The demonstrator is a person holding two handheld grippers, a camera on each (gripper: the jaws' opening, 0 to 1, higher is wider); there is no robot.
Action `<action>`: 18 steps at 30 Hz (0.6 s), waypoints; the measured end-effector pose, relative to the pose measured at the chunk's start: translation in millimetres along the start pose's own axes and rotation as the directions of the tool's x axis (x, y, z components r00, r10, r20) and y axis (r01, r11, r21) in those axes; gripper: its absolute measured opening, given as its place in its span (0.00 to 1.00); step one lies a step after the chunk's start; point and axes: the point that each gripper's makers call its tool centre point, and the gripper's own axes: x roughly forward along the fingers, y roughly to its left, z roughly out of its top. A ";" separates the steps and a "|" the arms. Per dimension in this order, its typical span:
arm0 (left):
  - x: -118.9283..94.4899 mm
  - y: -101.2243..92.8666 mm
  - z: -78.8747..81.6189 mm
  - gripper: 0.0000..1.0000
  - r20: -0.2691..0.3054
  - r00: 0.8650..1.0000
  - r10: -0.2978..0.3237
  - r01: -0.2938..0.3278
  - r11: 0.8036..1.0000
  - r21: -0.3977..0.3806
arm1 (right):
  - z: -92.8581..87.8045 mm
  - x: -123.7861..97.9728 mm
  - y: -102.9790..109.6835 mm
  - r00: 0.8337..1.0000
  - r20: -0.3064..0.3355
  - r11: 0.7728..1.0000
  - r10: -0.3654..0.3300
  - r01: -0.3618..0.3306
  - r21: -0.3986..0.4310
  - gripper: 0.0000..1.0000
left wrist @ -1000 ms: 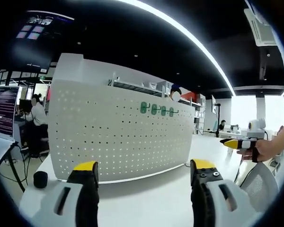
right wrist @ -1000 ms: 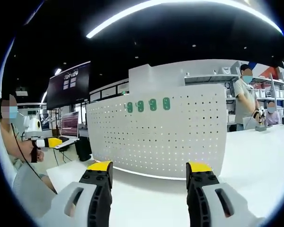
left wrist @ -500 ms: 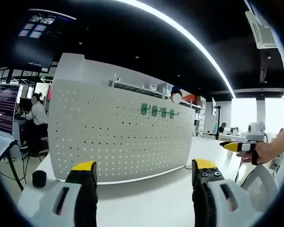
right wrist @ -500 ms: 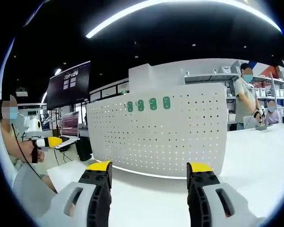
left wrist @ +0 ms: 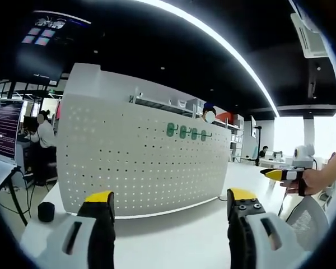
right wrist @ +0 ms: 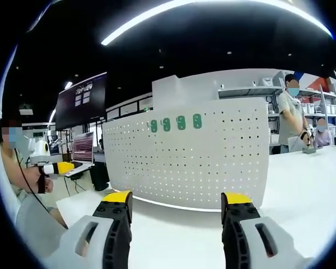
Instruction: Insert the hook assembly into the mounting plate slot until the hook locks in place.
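Four green hook pieces (left wrist: 186, 131) sit in a row near the top edge of the white perforated mounting plate (left wrist: 123, 162), which stands upright on the white table (left wrist: 179, 235) — set there, I judge, so the holes face both cameras and stay in sight. Whether those pieces are already locked in their slots is too small to tell. The left gripper (left wrist: 171, 216) hangs level before the plate's lower edge, jaws spread wide with nothing between them; the right gripper (right wrist: 176, 213) does the same from the other face, equally wide and empty. Both stand well apart from the plate, seemingly poised rather than working. A small black cylinder (left wrist: 46, 212) rests near the table's left edge. People are in the room behind — none near the plate.
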 end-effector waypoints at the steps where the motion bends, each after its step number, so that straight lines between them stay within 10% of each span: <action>1: -0.1 -0.1 -0.1 0.85 0.000 1.000 0.000 0.000 1.000 0.000 | 0.0 -0.1 0.1 1.000 -0.001 1.000 0.000 0.000 0.001 0.62; 18: -0.6 -1.0 -1.6 0.84 -0.008 1.000 0.007 -0.007 1.000 0.003 | -0.9 0.1 0.4 1.000 -0.004 1.000 -0.002 0.002 0.004 0.62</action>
